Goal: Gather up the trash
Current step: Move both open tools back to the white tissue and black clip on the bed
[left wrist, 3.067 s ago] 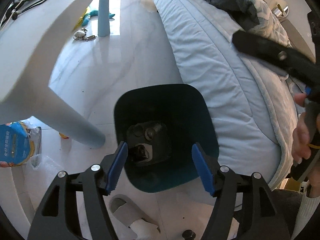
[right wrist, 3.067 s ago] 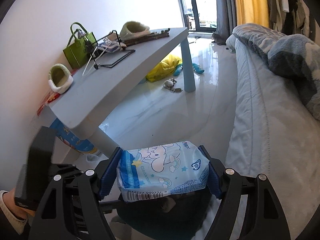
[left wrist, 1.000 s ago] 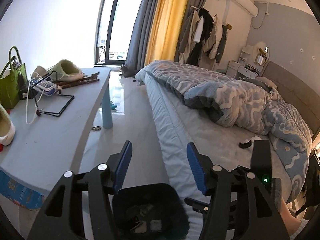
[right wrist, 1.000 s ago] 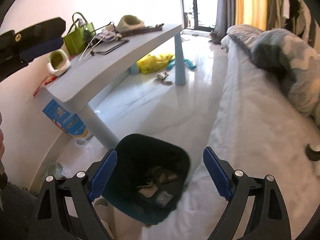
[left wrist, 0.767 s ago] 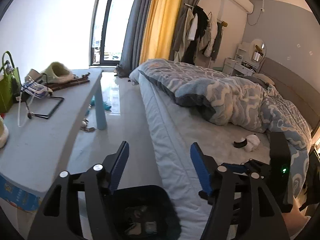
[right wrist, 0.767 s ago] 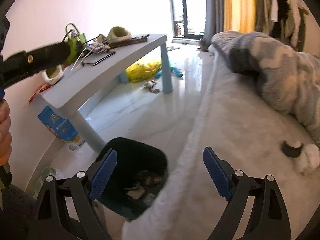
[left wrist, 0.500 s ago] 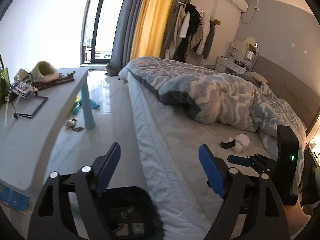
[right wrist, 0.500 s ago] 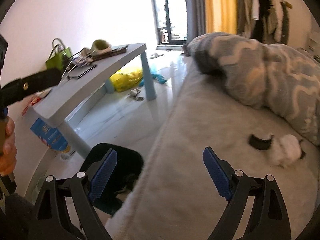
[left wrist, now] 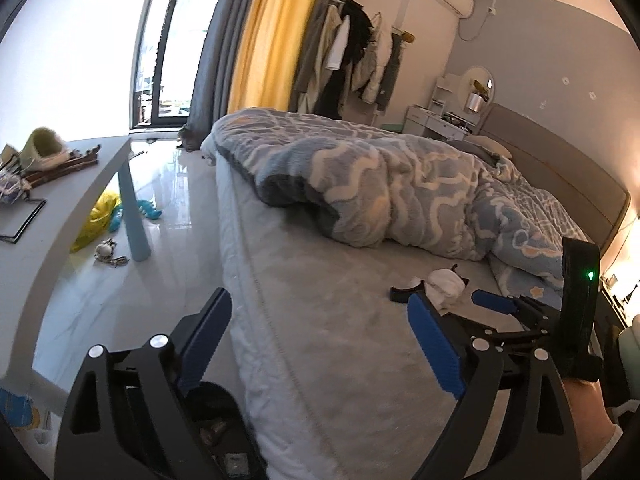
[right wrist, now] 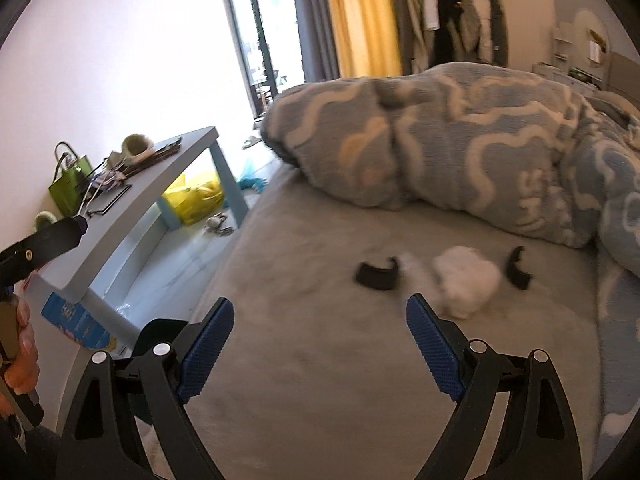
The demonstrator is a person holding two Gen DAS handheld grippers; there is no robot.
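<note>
A crumpled white tissue [right wrist: 466,280] lies on the grey bed sheet [right wrist: 320,360], with a curved black piece [right wrist: 378,274] to its left and another black piece [right wrist: 516,270] to its right. My right gripper [right wrist: 320,306] hovers open over the sheet, short of them, with nothing between its fingers. My left gripper [left wrist: 318,304] hangs over the bed's edge, its jaws opening and empty. From there the tissue [left wrist: 446,282] and a black piece [left wrist: 404,294] show farther right. The dark trash bin [left wrist: 216,420] stands on the floor beside the bed, below the left gripper.
A rumpled blue-and-white blanket [left wrist: 380,184] covers the far half of the bed. A long grey-blue table [left wrist: 60,208] at the left carries a green bag [right wrist: 68,188] and slippers. A yellow bag [left wrist: 96,216] and small toys lie on the floor.
Both views have swung from the bin and floor onto the bed. The right gripper no longer holds the blue wipes pack. The left jaws have spread wider.
</note>
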